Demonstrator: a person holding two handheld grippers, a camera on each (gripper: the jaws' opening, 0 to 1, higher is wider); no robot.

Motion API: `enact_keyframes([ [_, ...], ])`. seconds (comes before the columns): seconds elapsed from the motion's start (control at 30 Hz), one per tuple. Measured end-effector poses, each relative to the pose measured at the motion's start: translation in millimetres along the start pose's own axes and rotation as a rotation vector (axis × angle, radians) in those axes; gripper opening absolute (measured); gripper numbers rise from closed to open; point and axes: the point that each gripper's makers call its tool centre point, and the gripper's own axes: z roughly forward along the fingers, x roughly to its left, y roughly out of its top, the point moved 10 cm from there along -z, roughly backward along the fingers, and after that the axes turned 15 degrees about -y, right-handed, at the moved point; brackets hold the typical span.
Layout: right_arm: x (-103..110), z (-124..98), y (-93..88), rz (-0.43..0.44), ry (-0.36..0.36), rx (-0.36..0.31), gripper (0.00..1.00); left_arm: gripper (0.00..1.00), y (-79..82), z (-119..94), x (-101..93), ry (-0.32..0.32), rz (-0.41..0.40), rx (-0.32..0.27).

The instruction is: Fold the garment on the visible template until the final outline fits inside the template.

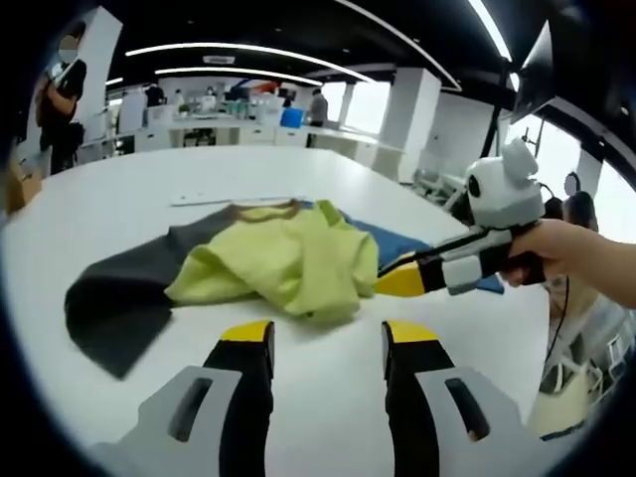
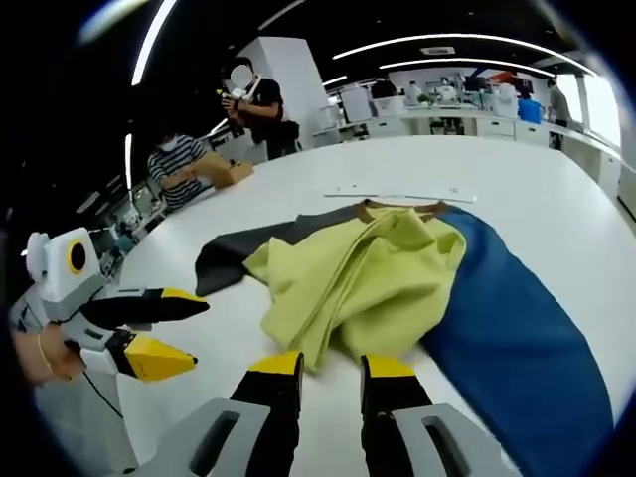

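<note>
Ahead of the spread right gripper lies the crumpled shirt, soft and light; its near yellow hem looks best to pinch. Left gripper spread too.

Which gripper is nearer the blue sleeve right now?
Right. The right gripper has its tips at the garment's edge, right beside the blue sleeve. The left gripper hovers over bare table on the dark grey sleeve's side.

Garment ahead of my fingers: 3 plain colour blocks, yellow-green, dark grey, blue; tan collar. My fingertips yellow on black. Table white.
</note>
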Motion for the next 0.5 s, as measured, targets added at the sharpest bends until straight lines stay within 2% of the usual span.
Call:
enact_keyframes([
  [0.17, 2, 5, -3.9, 0.020, 0.018, -0.006, 0.16, 0.32, 2.5, 13, -2.0, -0.004, -0.034, -0.019],
  [0.37, 7, 9, -4.8, 0.029, 0.046, -0.026, 0.15, 0.30, 1.8, 29, -0.8, 0.032, -0.059, -0.002],
  [0.5, 10, 13, -7.0, 0.005, 0.051, -0.021, 0.14, 0.28, 1.1, 41, 0.5, 0.045, -0.062, 0.018],
])
